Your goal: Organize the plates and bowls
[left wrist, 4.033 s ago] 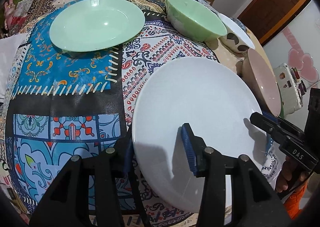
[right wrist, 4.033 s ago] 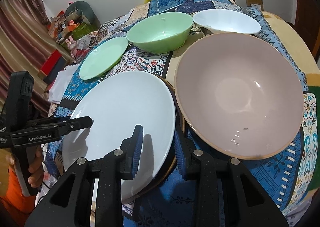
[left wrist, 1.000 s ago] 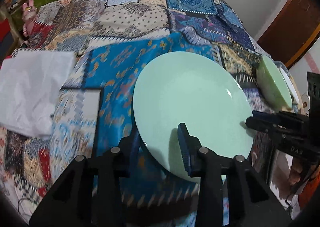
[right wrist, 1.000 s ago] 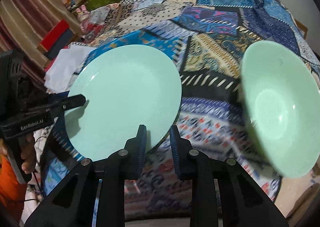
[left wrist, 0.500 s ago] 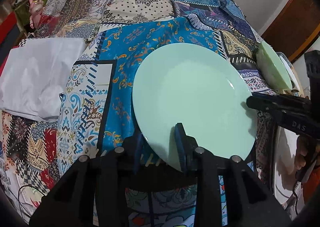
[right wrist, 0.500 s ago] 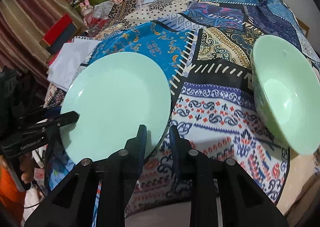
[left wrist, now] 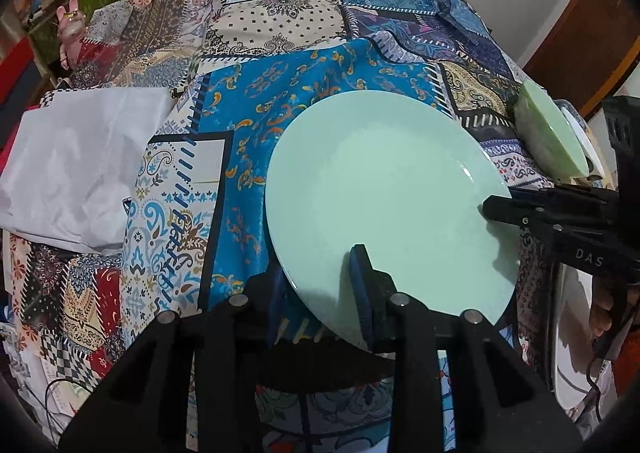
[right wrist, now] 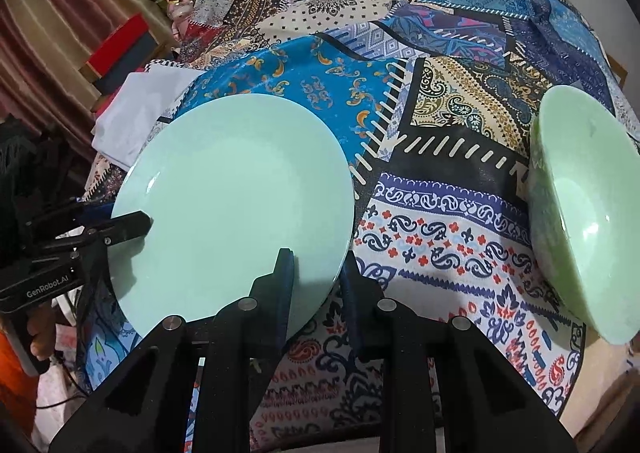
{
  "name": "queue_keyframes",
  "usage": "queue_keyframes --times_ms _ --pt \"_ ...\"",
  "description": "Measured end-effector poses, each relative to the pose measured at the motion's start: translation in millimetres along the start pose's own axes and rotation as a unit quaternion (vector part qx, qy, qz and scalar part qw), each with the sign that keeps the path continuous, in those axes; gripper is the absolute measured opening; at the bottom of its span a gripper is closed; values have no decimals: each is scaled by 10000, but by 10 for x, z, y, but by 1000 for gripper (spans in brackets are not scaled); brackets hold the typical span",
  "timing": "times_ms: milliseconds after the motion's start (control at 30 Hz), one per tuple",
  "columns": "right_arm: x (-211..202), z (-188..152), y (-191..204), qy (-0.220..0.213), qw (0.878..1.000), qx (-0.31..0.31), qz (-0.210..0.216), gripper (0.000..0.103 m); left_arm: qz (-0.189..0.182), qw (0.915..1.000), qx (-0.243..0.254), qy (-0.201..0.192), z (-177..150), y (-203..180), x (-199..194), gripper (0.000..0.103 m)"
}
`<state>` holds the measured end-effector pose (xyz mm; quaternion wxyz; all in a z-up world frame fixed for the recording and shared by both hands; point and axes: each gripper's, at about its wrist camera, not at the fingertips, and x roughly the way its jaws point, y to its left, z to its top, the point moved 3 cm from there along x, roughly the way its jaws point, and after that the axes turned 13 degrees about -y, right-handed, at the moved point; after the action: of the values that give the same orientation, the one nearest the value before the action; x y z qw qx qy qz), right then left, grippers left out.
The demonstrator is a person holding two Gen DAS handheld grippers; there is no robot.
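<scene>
A pale green plate [left wrist: 384, 193] [right wrist: 240, 189] lies over the patterned tablecloth, and both grippers grip it at opposite edges. My left gripper [left wrist: 320, 293] is shut on the plate's near left rim, one finger under it and one on top. My right gripper [right wrist: 316, 285] is shut on the near right rim. Each gripper shows in the other's view: the right gripper [left wrist: 496, 209] at the plate's right edge, the left gripper [right wrist: 132, 225] at its left edge. A green bowl [right wrist: 588, 213] [left wrist: 548, 137] stands to the right, apart from the plate.
A white cloth [left wrist: 80, 165] [right wrist: 128, 121] lies left of the plate. A white bowl [left wrist: 588, 149] peeks out behind the green bowl, and a white plate [left wrist: 572, 333] sits at the lower right. The patterned tablecloth [right wrist: 440, 133] is bare beyond the plate. Boxes and clutter fill the far left.
Four seconds ago both grippers stood at the white plate; they are now at the green plate. Over the last second the left jaws narrowed onto its rim. The right gripper stayed shut.
</scene>
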<state>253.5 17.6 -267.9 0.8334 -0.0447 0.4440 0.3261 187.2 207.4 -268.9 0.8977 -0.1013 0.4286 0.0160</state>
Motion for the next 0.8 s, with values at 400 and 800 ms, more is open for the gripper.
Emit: queue_keyframes --times_ms 400,800 --pt "-372 -96 -42 -293 9995 -50 -41 21 -72 9998 24 -174 -87 -248 -299 32" --pt "-945 -173 -45 -751 9972 45 32 21 -128 9986 93 -508 -49 -589 -821 32"
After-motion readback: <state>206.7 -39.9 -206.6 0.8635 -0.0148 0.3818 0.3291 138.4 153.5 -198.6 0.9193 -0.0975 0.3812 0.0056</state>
